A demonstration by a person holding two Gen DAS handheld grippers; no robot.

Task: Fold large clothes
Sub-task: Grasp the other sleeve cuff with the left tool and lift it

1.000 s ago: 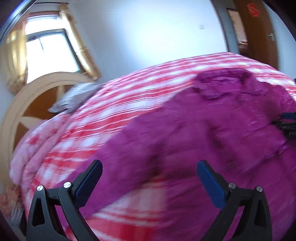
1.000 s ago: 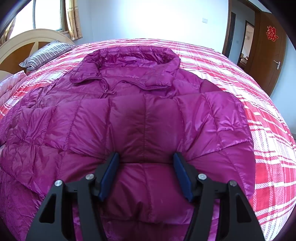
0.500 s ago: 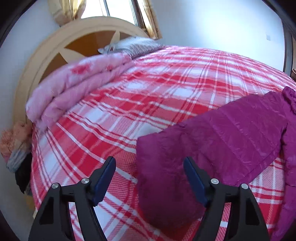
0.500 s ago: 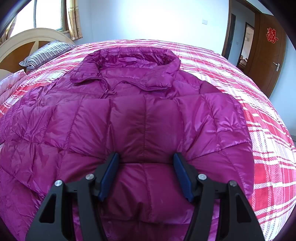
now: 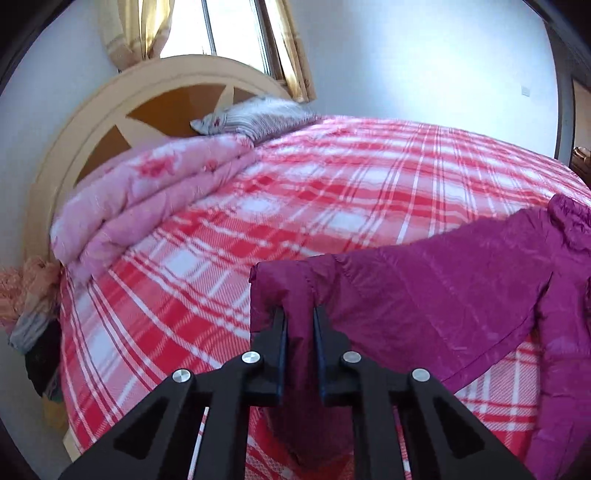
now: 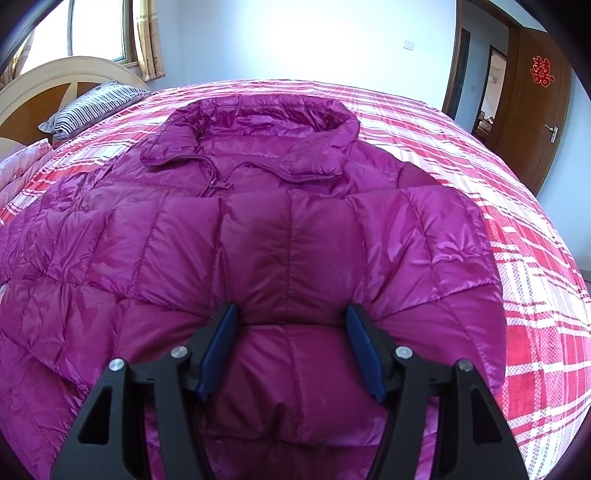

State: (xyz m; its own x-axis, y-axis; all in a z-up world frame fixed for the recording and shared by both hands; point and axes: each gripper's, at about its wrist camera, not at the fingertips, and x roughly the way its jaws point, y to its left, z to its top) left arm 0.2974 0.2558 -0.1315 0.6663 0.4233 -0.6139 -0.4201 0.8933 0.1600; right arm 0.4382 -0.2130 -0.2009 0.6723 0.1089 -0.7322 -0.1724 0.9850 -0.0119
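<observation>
A: Bright daylight; the window (image 5: pixel 236 33) at eleven o'clock is blown white.
B: Fisheye bends everything, corners black. The pillow (image 5: pixel 255 120) smears slightly; glare washes the wall (image 6: pixel 295 37) at twelve.

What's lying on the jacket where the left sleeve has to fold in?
Nothing visible. The left gripper has just closed on the sleeve cuff. The jacket front lies bare, apart from the right gripper resting on its lower part.

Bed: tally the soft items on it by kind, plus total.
Magenta puffer jacket: 1
Folded pink floral quilt: 1
Striped pillow: 1
Red plaid bedspread: 1
Total: 4
</observation>
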